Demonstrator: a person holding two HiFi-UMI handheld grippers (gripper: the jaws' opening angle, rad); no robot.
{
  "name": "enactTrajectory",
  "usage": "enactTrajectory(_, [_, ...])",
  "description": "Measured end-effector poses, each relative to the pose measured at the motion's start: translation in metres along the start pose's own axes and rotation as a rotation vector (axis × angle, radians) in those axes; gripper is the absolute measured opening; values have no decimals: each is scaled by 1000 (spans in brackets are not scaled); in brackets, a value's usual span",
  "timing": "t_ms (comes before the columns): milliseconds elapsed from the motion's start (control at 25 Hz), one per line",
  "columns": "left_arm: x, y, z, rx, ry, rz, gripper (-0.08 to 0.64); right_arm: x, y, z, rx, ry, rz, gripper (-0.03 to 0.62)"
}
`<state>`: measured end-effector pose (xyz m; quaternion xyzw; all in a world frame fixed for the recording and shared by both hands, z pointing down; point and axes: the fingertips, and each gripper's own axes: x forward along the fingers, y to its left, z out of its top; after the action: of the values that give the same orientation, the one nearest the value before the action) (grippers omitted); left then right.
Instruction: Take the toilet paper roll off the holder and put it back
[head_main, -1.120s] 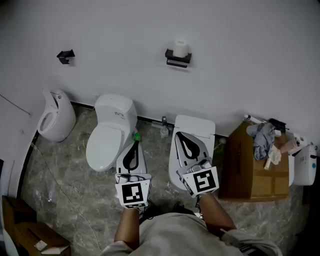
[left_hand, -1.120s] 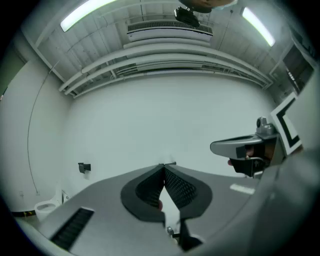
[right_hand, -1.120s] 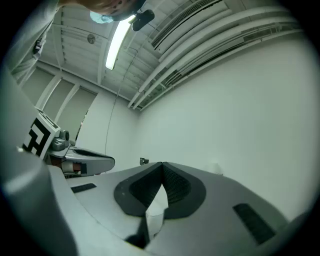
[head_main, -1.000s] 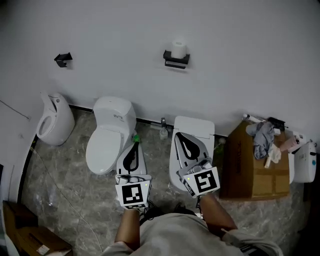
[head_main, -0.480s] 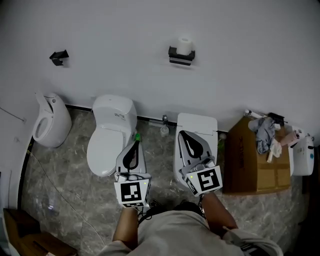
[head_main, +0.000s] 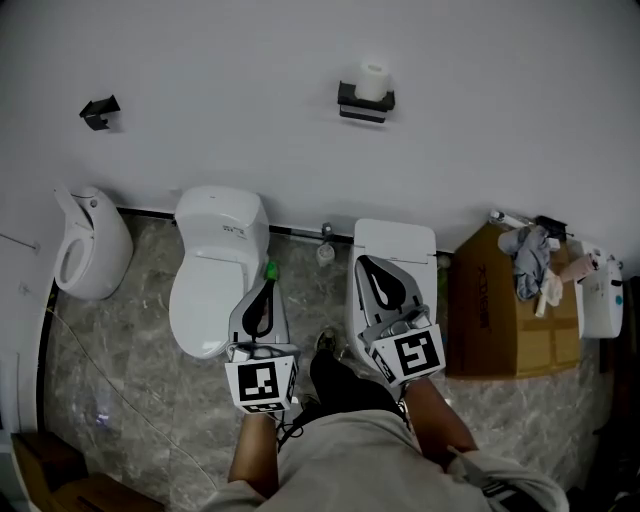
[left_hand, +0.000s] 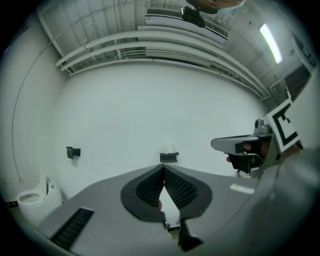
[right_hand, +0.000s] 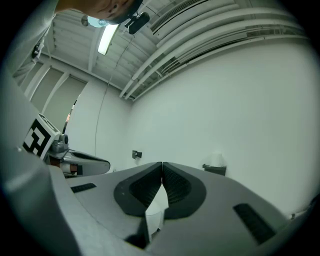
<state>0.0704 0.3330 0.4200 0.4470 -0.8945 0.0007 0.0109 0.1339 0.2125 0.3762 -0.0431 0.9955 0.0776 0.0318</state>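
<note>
resting on holder (head_main: 364, 103): roll (head_main: 374, 79) | left tongs (left_hand: 163, 169) together, empty | right tongs (right_hand: 161, 166) together, empty

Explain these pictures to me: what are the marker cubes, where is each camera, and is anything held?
A person in a bathroom holds a gripper in each hand; the marker cubes are part of them. The head view looks down from the person's head at the left gripper and right gripper. The other two views ride on the grippers, looking along their jaws. Both are shut, holding nothing. The toilet paper roll sits on its wall holder, untouched. A white toilet and a cardboard box stand below.
</note>
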Motion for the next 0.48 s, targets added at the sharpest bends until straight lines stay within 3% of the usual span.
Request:
enactTrajectory(240, [68, 29, -7, 19, 11, -30, 8, 67, -31, -24, 12, 4, -22, 5])
enactTrajectory(480, [169, 28, -9, 3, 49, -116, 8, 126, -83, -49, 49, 43, -57, 5])
